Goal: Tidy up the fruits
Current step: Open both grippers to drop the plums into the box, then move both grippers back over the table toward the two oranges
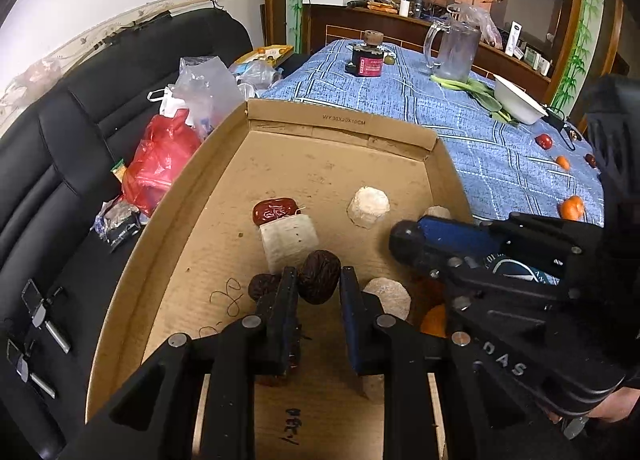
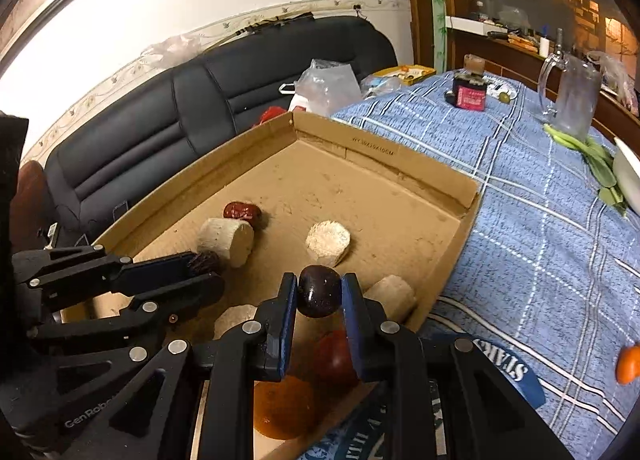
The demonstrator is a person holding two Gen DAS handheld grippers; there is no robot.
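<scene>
A shallow cardboard box (image 1: 344,122) (image 2: 384,158) lies on the blue checked cloth. In it are a red date (image 1: 275,210) (image 2: 241,212), several pale cut cylinders (image 1: 368,206) (image 2: 328,242) and an orange (image 2: 282,412). My left gripper (image 1: 318,278) is shut on a dark wrinkled date (image 1: 320,276), low over the box floor; it also shows in the right wrist view (image 2: 200,272). My right gripper (image 2: 319,292) is shut on a dark glossy fruit (image 2: 319,296) above the box's near right part. It shows in the left wrist view as a black body (image 1: 500,260).
Loose fruits lie on the cloth at right: a red one (image 1: 544,141) and oranges (image 1: 572,207) (image 2: 628,364). A glass mug (image 1: 456,46), a dark bottle (image 1: 366,56), greens (image 1: 484,94) and a white bowl (image 1: 520,98) stand farther back. A black sofa (image 1: 80,132) with bags (image 1: 160,164) is at left.
</scene>
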